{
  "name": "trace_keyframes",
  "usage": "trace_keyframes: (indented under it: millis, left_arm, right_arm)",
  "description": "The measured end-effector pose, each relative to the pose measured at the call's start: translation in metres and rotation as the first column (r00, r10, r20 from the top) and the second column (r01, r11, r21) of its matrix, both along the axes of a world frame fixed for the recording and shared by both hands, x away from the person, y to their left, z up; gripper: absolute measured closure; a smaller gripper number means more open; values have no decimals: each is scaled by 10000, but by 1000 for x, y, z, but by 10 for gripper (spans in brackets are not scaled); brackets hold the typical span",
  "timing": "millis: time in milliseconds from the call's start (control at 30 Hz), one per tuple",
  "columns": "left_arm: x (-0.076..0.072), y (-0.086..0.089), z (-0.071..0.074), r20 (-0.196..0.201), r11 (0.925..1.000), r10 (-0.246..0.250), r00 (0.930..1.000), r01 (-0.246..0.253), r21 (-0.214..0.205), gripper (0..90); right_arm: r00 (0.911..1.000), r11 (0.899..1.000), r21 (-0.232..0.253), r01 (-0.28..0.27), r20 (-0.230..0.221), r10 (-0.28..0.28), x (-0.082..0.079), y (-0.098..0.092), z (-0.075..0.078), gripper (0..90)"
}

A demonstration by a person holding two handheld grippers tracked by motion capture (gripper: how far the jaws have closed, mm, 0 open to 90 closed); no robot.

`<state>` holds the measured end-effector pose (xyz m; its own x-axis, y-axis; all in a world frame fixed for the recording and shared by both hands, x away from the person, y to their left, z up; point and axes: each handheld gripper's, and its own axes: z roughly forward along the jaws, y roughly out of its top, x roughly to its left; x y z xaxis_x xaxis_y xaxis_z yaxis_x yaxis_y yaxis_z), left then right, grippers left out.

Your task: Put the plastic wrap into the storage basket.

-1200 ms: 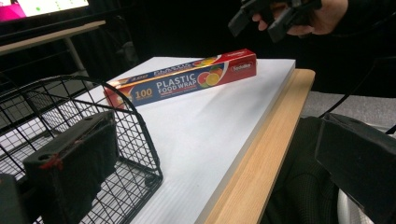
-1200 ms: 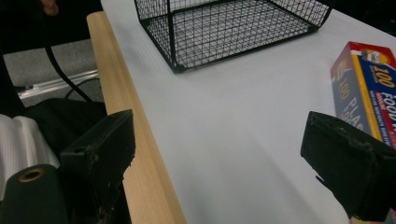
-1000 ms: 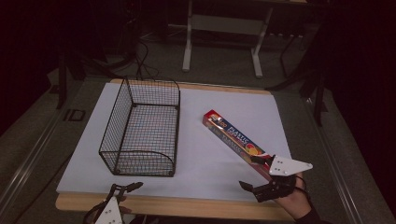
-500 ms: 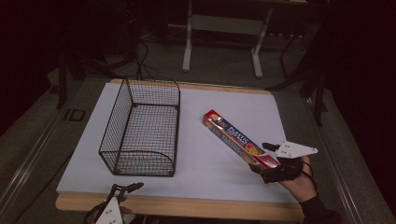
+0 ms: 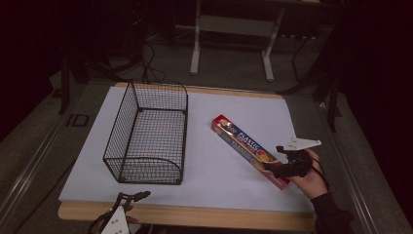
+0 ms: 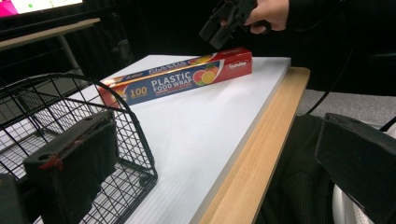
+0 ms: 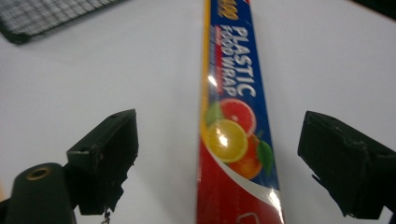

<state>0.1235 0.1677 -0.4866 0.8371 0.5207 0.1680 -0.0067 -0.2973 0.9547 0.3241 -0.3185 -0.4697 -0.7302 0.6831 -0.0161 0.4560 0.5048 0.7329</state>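
Red plastic-wrap box [image 7: 236,140] btwn wide, just-narrowing right gripper [image 7: 224,163] jaws, untouched; wire basket [image 5: 148,134] well apart.

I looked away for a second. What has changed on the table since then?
The right gripper moved in from the table's near edge to the near end of the plastic food wrap box; its jaws have just begun closing, straddling the box without pressing it. The box, the wire basket and the left gripper stayed put.
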Motion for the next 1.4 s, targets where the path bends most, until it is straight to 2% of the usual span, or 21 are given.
trace_keyframes:
  millis: [67, 100, 267, 567, 733, 767, 833, 867, 900, 967, 1067, 1100, 1233, 1267, 1300, 1400]
  left_arm:
    - [0, 0, 0, -13, 10000, -4, 10000, 4, 0, 1]
    - [0, 0, 0, -22, 10000, -25, 10000, 25, 42, 1]
    - [0, -1, -1, -42, 10000, -42, 10000, 43, 67, 1]
    - [0, -1, -1, -55, 9999, -44, 10000, 45, 107, 1]
    - [0, -1, -1, -68, 9999, -50, 10000, 50, 110, 1]
    - [0, -1, -1, -67, 9999, -46, 10000, 47, 114, 1]
    - [0, -1, -1, -63, 9999, -58, 10000, 59, 120, 1]
    - [0, -1, -1, -63, 9999, -58, 10000, 59, 120, 1]
    - [1, -1, -1, -63, 9999, -66, 10000, 66, 130, 1]
    - [0, -1, -1, -63, 9999, -69, 10000, 70, 135, 1]
    - [0, -1, -1, -58, 9999, -70, 10000, 71, 149, 1]
    - [0, -1, -1, -53, 9999, -68, 10000, 68, 143, 1]
    - [0, 0, -1, -59, 9999, -65, 10000, 66, 120, 1]
    - [0, 0, -1, -59, 9999, -65, 10000, 66, 120, 1]
    - [1, -1, -1, -69, 9999, -69, 10000, 70, 123, 1]
    - [0, -1, -1, -66, 9999, -95, 9999, 96, 139, 1]
  right_arm:
    - [10000, 10000, 0, 0, 0, 0, 0, 0, 0, 122]
    - [9988, 9996, -180, 238, -433, -245, 8, 0, -4, 123]
    - [9919, 9973, -671, 286, -1220, -367, 19, 4, -12, 124]
    - [9758, 9856, -1692, 7, -2154, -376, 36, 20, -23, 135]
    - [9643, 9731, -2297, -176, -2610, -441, 45, 27, -25, 141]
    - [9598, 9710, -2380, -230, -2771, -451, 47, 29, -25, 141]
    - [9560, 9649, -2609, -289, -2892, -496, 51, 31, -24, 141]
    - [9560, 9649, -2609, -289, -2892, -496, 51, 31, -24, 141]
    - [9511, 9581, -2847, -315, -3034, -588, 55, 35, -23, 142]
    - [9439, 9517, -3040, -418, -3243, -621, 59, 38, -23, 142]
    - [9397, 9401, -3377, -466, -3341, -735, 65, 42, -22, 150]
    - [9405, 9397, -3388, -456, -3317, -739, 67, 43, -21, 169]
    - [9285, 9356, -3491, -534, -3622, -822, 75, 46, -19, 172]
    - [9285, 9356, -3491, -534, -3622, -822, 75, 46, -19, 172]
    - [9211, 9286, -3658, -618, -3792, -880, 79, 47, -19, 180]
    - [9115, 9186, -3868, -809, -4015, -888, 84, 52, -21, 181]
